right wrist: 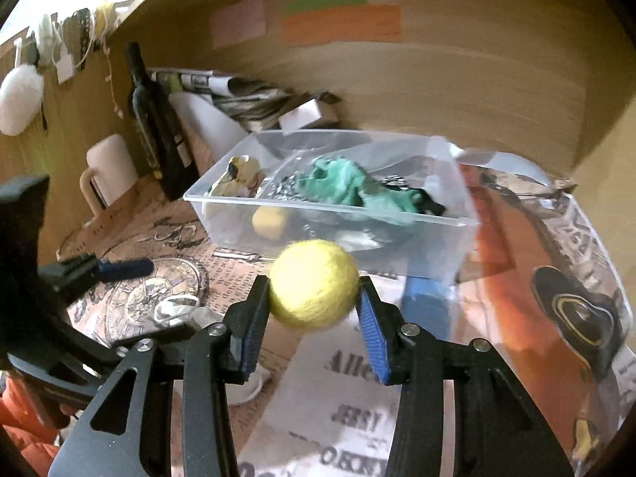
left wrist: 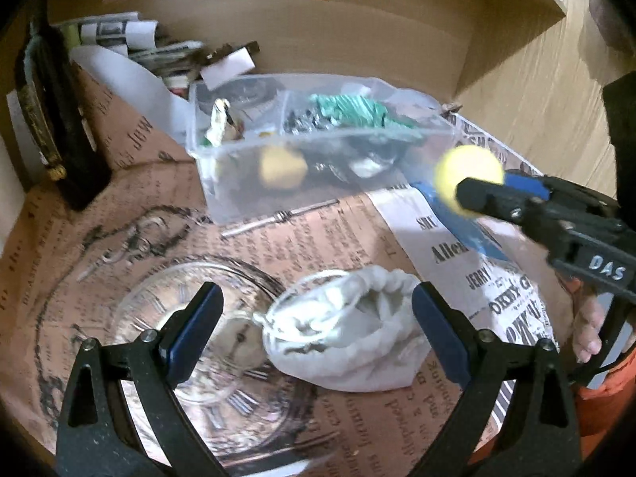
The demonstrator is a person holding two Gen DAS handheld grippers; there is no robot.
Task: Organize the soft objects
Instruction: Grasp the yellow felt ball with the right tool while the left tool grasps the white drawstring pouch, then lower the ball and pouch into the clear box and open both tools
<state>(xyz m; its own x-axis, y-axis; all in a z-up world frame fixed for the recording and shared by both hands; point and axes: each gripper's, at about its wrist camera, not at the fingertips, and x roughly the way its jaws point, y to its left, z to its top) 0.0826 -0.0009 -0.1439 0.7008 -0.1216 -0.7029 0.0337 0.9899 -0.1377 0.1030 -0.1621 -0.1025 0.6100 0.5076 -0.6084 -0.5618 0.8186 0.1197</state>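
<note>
My right gripper (right wrist: 314, 298) is shut on a yellow felt ball (right wrist: 314, 283) and holds it in the air in front of a clear plastic bin (right wrist: 461, 222). The ball also shows in the left wrist view (left wrist: 465, 178), at the tip of the right gripper (left wrist: 477, 194). The bin (left wrist: 214, 183) holds another yellow ball (left wrist: 281, 167), a green knitted piece (left wrist: 349, 109) and small items. My left gripper (left wrist: 318, 318) is open, its fingers on either side of a white drawstring pouch (left wrist: 349, 342) lying open on the table.
The table is covered with printed newspaper-style paper (left wrist: 278, 246). A dark bottle (right wrist: 153, 119) and a white mug (right wrist: 109, 171) stand at the left. Rolled newspapers (left wrist: 119, 35) lie at the back against the wooden wall. A blue object (right wrist: 427, 302) lies by the bin.
</note>
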